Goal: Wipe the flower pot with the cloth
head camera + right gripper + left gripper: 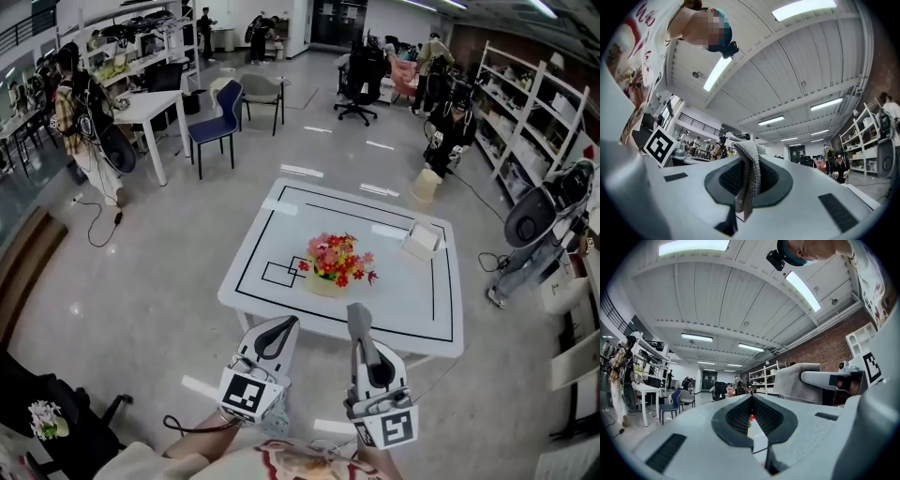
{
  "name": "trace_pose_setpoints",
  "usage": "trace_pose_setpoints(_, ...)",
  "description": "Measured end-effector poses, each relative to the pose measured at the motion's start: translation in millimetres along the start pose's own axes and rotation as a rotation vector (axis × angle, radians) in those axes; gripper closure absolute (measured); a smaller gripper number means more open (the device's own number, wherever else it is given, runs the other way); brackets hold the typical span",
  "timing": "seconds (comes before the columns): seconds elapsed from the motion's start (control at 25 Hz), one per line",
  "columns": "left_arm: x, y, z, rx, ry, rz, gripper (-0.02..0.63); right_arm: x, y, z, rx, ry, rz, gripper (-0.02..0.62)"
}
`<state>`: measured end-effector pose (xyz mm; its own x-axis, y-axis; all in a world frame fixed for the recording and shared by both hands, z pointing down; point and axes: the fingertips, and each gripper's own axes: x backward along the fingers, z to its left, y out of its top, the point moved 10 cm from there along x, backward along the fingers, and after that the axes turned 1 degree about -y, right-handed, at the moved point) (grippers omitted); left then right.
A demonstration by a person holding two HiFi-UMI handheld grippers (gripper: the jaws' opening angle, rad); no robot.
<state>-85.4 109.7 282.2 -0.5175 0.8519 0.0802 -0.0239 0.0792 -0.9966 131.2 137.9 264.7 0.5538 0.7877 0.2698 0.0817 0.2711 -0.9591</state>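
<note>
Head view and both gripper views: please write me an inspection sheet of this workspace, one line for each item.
Surface: white table marked with black tape lines.
Job's things: flower pot with red and pink flowers stands near the table's middle; grey cloth hangs from the right gripper.
Clutter: small white box at the table's far right corner.
Grippers: left gripper shut, nothing in it; right gripper shut on the cloth; neither touches the pot.
Cables: black cable on the floor at left; second cable at right.
Surroundings: blue chair, shelving, people farther off.
</note>
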Motion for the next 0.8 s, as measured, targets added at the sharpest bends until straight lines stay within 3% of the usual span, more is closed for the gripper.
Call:
trace_pose_setpoints(0.4, -106, -2, 84, -0.001, -0.092, 0.008, 0.604, -111, -25, -49, 0.018, -0.071, -0.027, 0.586)
trace_pose_setpoints(0.8, -144, -28, 123, -0.016, -0.099, 0.068, 0.604, -142, -54, -79, -0.022, -0.094, -0.002, 0.586)
